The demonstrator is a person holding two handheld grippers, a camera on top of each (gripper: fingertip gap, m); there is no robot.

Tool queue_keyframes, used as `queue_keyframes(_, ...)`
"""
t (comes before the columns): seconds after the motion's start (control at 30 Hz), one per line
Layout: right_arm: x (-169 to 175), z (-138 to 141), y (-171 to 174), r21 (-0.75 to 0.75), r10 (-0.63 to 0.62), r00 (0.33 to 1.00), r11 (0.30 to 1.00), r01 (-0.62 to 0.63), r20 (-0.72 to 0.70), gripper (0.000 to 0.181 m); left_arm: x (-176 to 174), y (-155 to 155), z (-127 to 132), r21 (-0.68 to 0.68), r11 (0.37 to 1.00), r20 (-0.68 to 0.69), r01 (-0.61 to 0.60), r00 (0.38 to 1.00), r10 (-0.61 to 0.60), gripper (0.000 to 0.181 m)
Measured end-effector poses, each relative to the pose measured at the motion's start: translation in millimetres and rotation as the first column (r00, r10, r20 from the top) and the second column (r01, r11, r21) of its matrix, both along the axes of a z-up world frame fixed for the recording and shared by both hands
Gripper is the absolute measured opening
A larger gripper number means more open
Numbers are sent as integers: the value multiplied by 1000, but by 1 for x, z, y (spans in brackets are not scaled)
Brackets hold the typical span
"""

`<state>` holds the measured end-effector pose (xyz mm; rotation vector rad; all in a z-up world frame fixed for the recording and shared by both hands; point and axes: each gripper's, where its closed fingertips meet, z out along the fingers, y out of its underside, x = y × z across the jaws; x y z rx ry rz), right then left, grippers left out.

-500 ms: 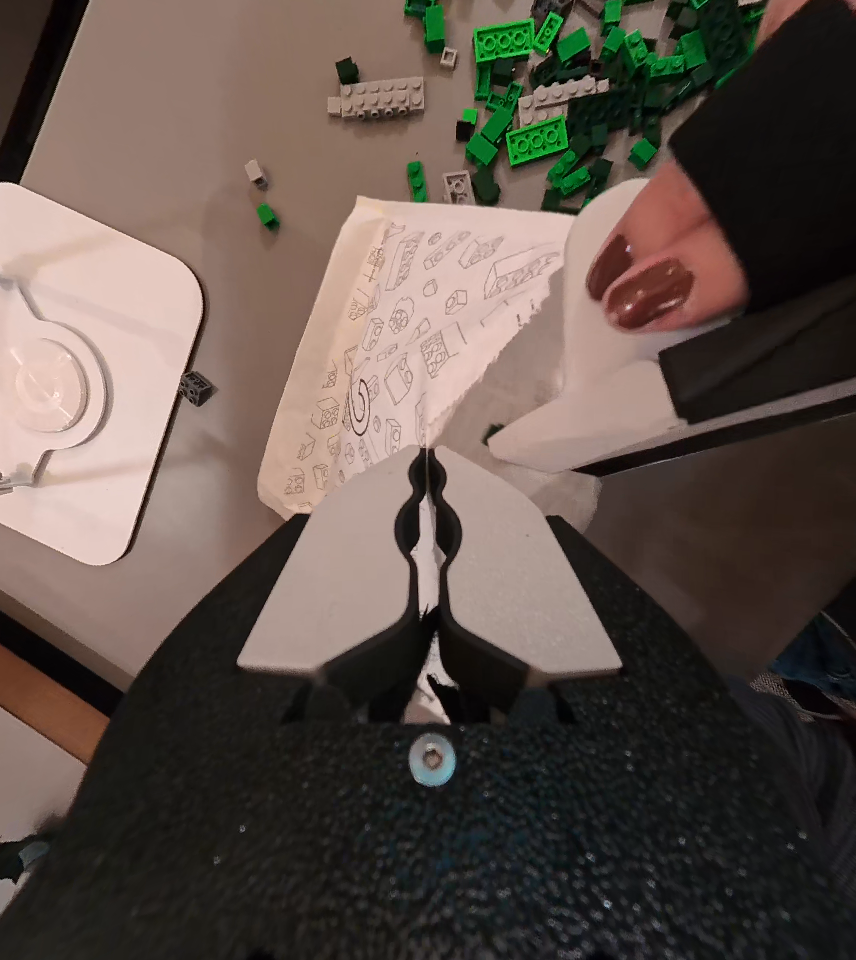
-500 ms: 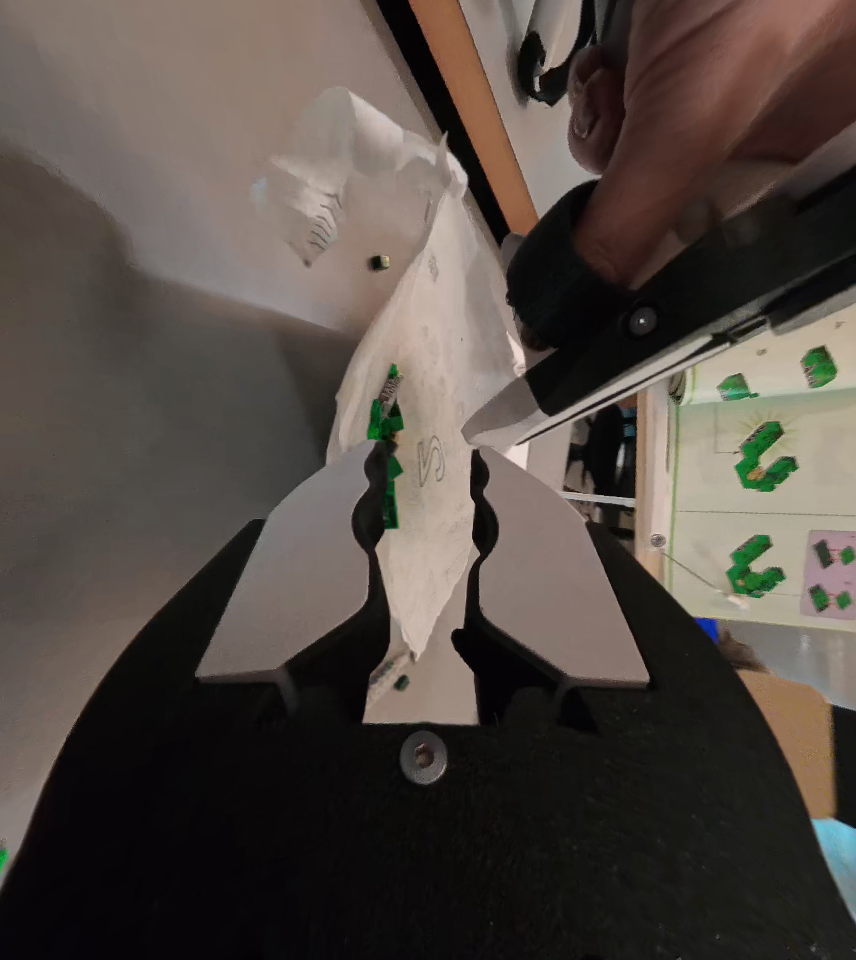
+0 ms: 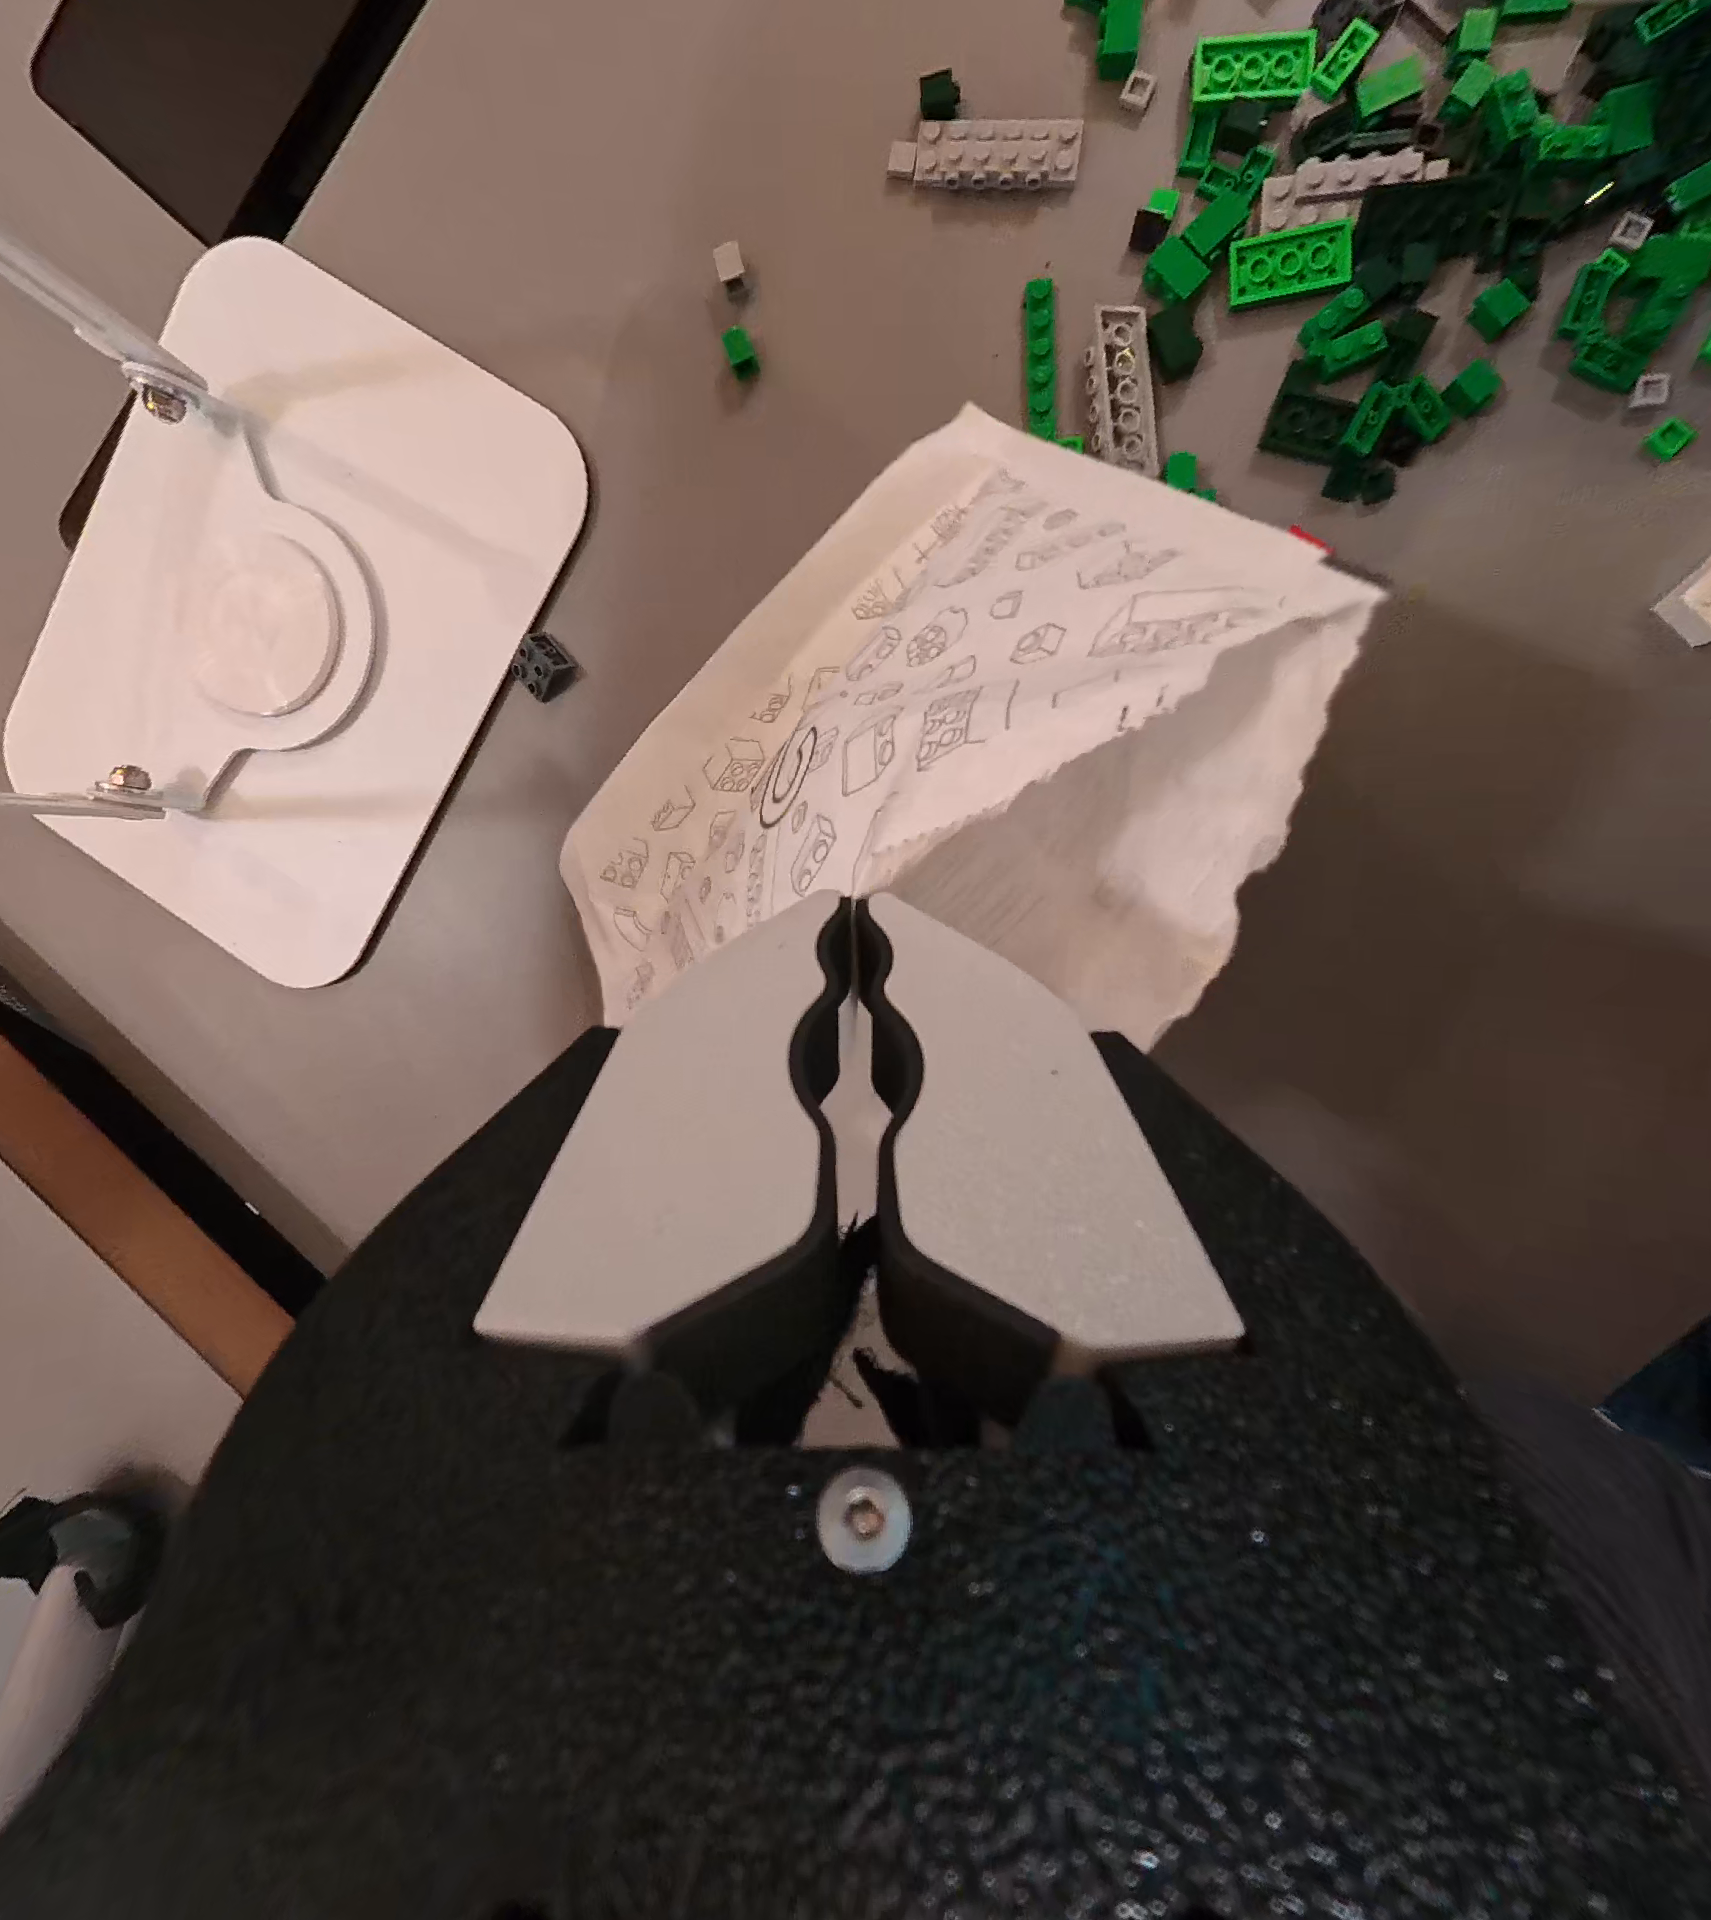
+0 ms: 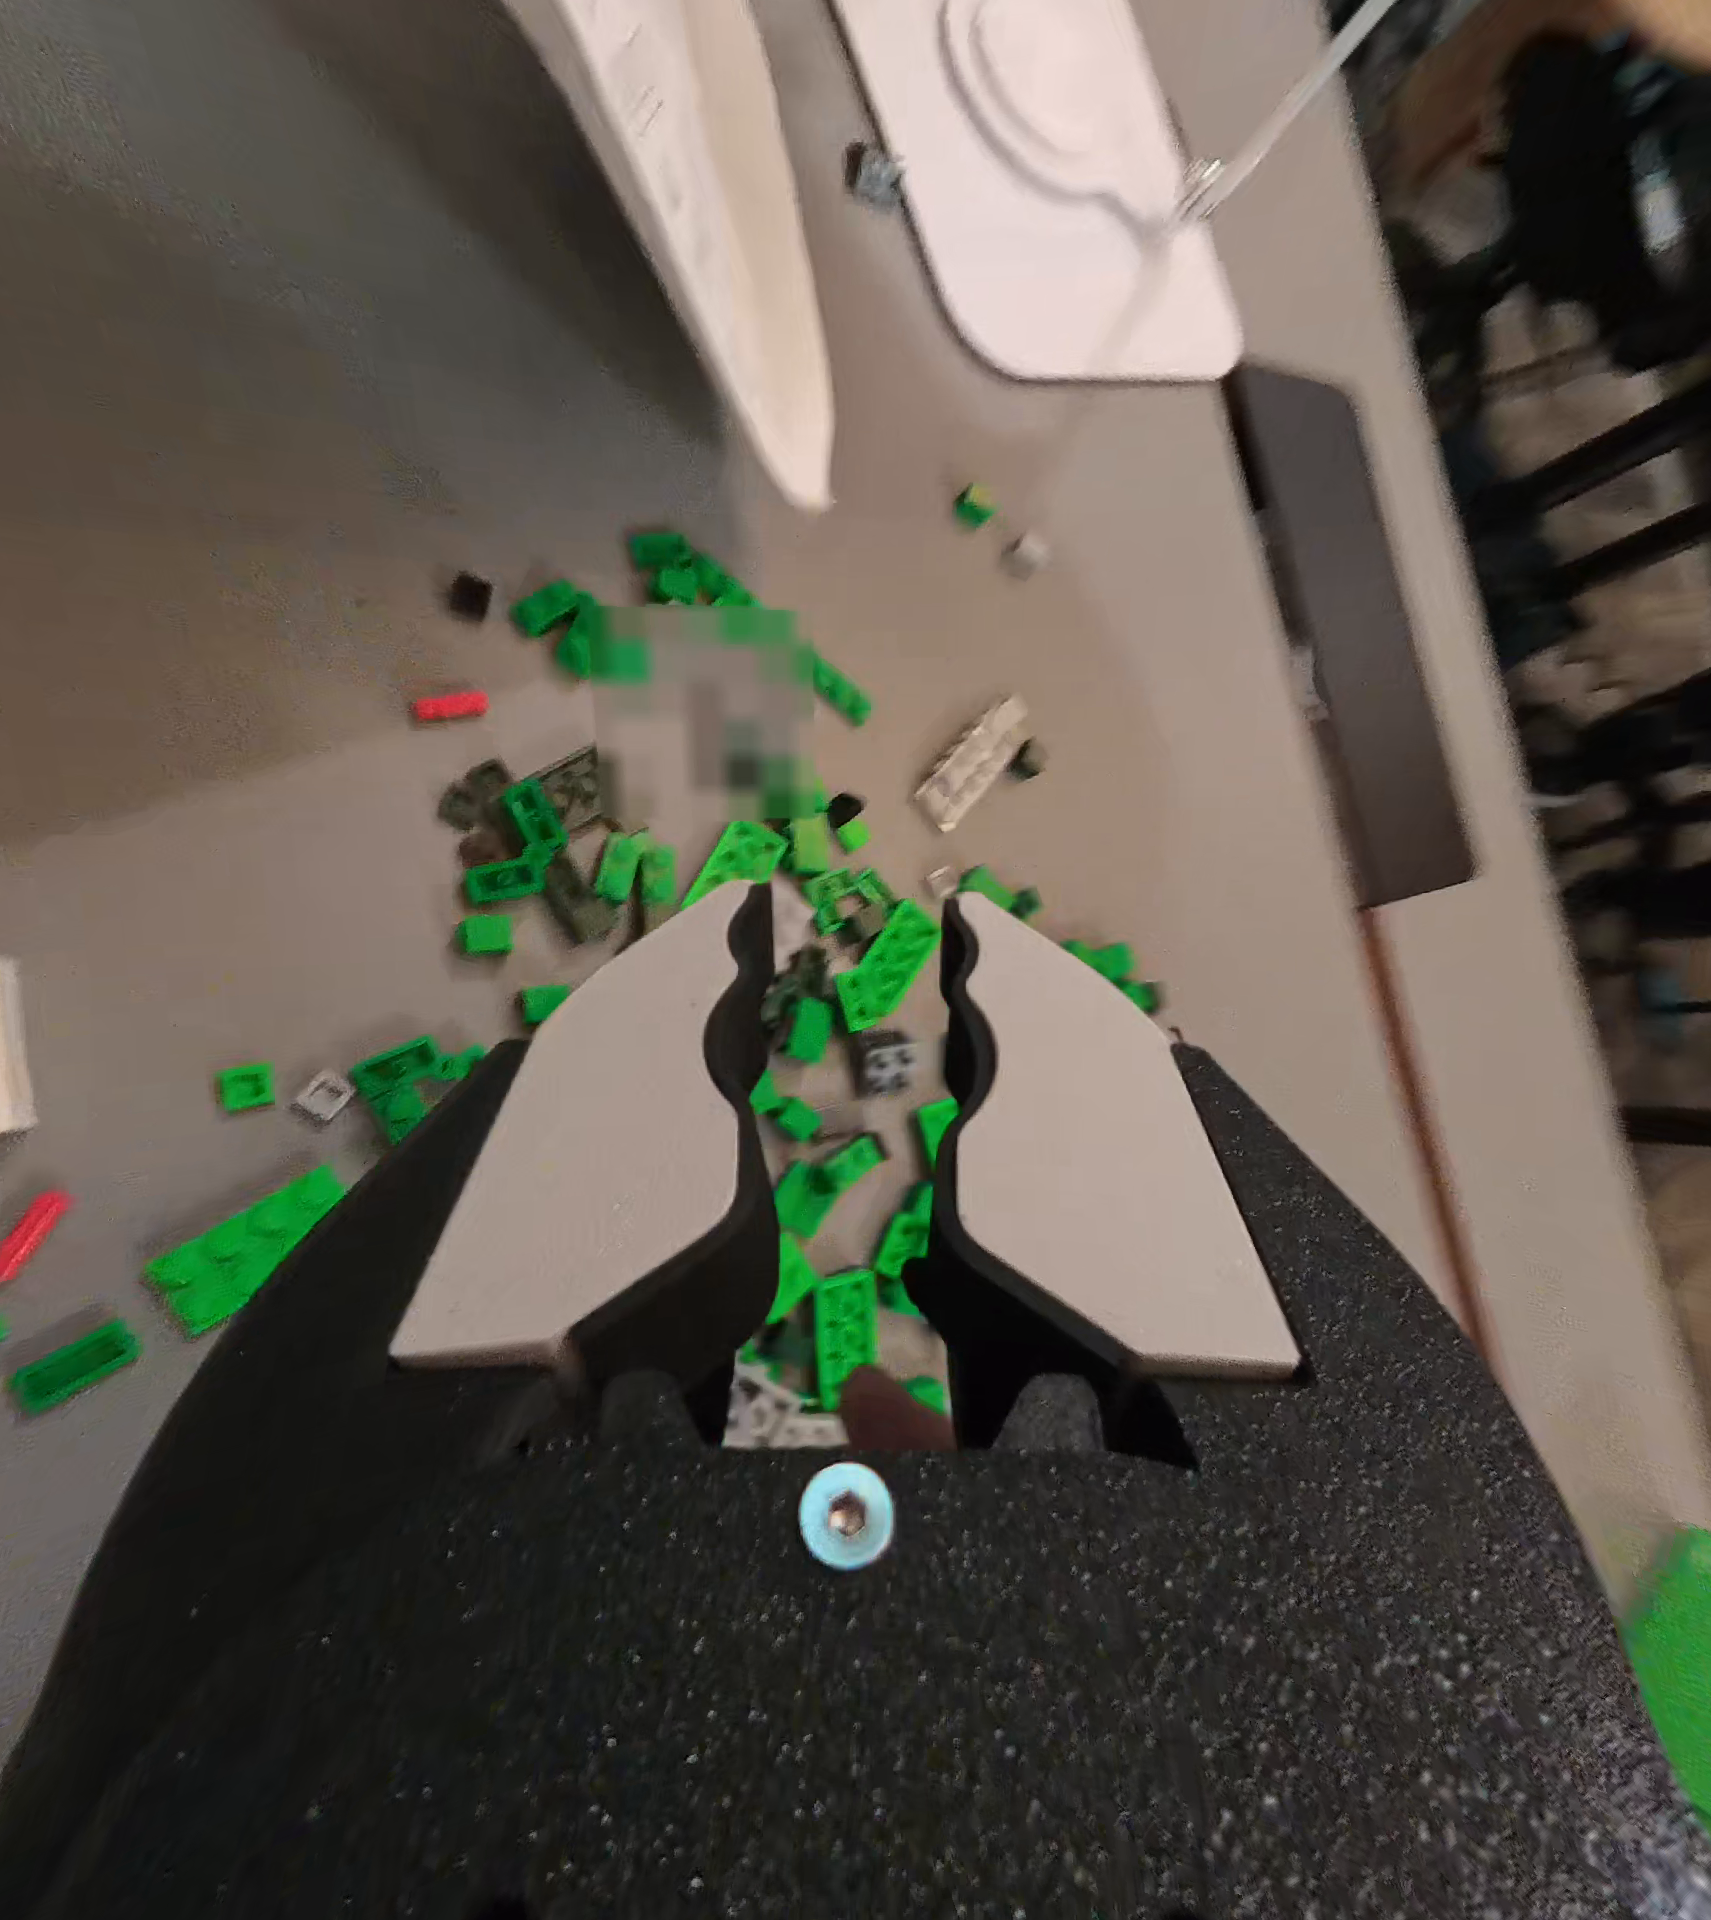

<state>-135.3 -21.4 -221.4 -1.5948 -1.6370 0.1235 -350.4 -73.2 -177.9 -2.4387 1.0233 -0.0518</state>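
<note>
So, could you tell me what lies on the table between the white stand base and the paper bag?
In the left wrist view, one small dark grey brick lies between the white stand base and the paper bag; otherwise bare grey table.

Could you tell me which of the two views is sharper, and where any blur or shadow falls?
Left wrist view: sharp; the left gripper and paper bag are crisp, with a broad shadow on the table at right. Right wrist view: motion-blurred throughout; the bricks smear, the right gripper least.
</note>
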Motion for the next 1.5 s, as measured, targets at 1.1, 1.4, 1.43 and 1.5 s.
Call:
queue_keyframes(1.1, -87, -65, 36, -456, 660, 622, 747, -484, 421, 7, -16, -1, 4, 15, 996, 10, -87, 996, 87, 0)
queue_keyframes(1.4, -130, 115, -53, 173, 674, 737, 732, -659, -44, 7, -10, 9, 7, 23, 993, 53, -117, 992, 116, 0)
queue_keyframes(1.43, -138, 121, -65, 229, 687, 725, 714, -662, -46, 7, -8, 9, 8, 24, 993, 64, -116, 991, 114, 0)
queue_keyframes(1.5, -153, 120, -78, 336, 689, 725, 681, -651, 8, 7, -1, 8, 9, 8, 994, 99, -111, 989, 110, 0)
